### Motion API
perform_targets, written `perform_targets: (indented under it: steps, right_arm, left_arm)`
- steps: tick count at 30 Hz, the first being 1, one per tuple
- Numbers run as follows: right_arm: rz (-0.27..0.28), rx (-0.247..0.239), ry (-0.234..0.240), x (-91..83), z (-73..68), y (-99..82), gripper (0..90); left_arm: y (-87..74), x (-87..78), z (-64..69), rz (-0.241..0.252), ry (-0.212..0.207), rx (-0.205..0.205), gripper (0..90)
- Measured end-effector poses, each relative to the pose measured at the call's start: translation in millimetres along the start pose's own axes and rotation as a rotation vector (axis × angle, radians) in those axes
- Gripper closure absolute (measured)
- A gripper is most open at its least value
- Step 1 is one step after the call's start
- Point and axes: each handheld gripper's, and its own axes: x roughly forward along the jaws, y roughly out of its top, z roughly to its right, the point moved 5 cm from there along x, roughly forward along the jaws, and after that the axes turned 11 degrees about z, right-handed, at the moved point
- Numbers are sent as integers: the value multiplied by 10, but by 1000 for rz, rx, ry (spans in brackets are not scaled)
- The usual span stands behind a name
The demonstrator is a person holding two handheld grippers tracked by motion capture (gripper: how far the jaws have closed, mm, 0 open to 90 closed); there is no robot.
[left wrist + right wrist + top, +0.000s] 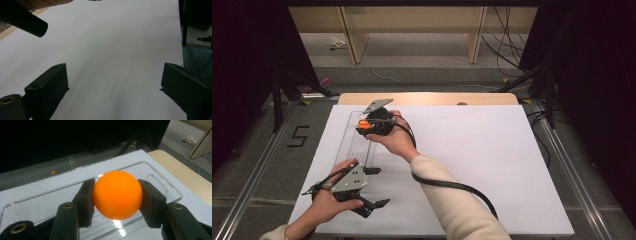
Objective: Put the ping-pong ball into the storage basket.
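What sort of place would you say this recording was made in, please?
Probably a lab recording bay: a table under white sheeting, dark curtains beside it, loose cables on the floor behind. The right gripper holds an orange ball over a clear tray.

A white sheet point(492, 165) covers the wooden surface point(432, 98), which stands on grey carpeted floor point(257, 150) marked with a black "5" point(298, 136), between dark curtains point(242, 60), with pale wooden shelving point(412, 25) and loose cables point(507, 45) behind.
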Motion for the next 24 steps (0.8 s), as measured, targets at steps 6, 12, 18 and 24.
perform_targets:
  steps: [6, 12, 18, 24]
  right_arm:
    - [-4, -1, 3, 30, -6, 5, 514]
    - [-9, -1, 6, 58, -13, -9, 515]
    - [-12, 0, 8, 80, -17, -16, 514]
    - [-23, -2, 16, 118, -24, -24, 514]
  left_arm:
    - [-1, -1, 1, 0, -1, 0, 68]
    - [0, 0, 2, 1, -2, 0, 69]
    - [-1, 0, 3, -1, -2, 1, 69]
    - [0, 0, 4, -2, -6, 3, 69]
